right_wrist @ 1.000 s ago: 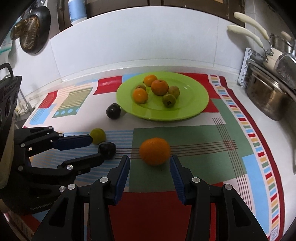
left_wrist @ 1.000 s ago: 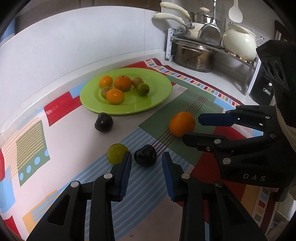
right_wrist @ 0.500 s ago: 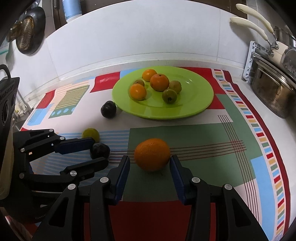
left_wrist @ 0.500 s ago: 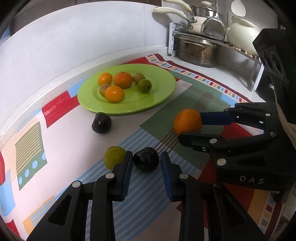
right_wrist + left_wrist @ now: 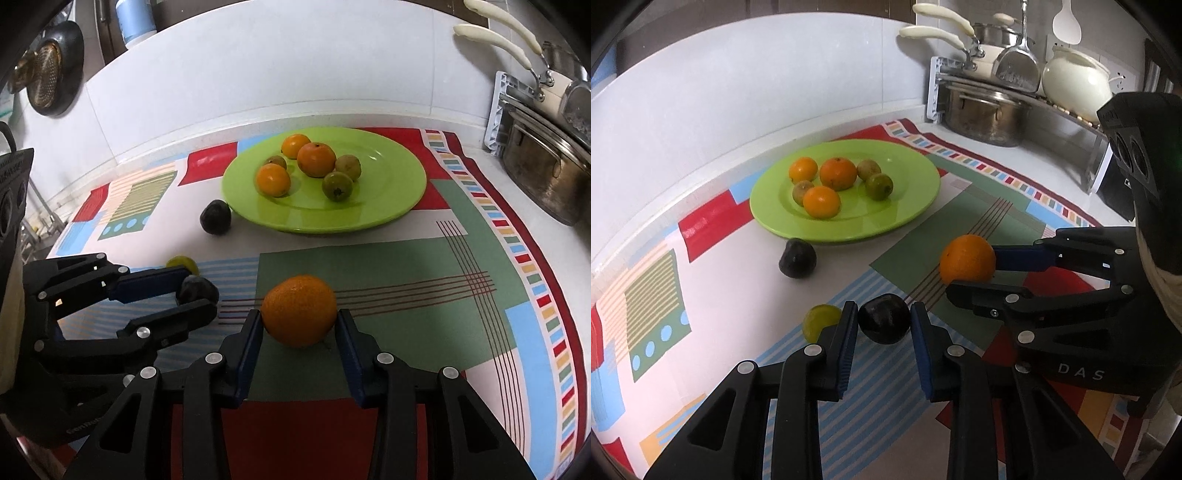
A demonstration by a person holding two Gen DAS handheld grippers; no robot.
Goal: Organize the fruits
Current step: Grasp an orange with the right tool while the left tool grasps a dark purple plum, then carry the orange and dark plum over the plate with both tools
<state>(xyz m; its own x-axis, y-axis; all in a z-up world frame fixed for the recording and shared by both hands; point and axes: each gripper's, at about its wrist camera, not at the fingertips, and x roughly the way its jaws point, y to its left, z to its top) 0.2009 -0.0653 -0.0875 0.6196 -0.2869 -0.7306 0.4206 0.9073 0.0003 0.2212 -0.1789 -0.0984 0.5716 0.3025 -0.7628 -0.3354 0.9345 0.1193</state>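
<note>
The left gripper [image 5: 884, 325] brackets the dark fruit [image 5: 884, 318] on the patterned mat [image 5: 979, 206]; pad contact cannot be confirmed. The right gripper [image 5: 300, 328] pads touch both sides of the orange [image 5: 299, 310]. The left finger [image 5: 846, 332] partly hides the green fruit [image 5: 820, 319].

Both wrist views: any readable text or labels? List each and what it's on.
"DAS": on the black body of the right gripper, seen from the left wrist.
Embossed lettering on the black body of the left gripper, right wrist view: too blurred to read.
White label on the black box by the rack: too small.
</note>
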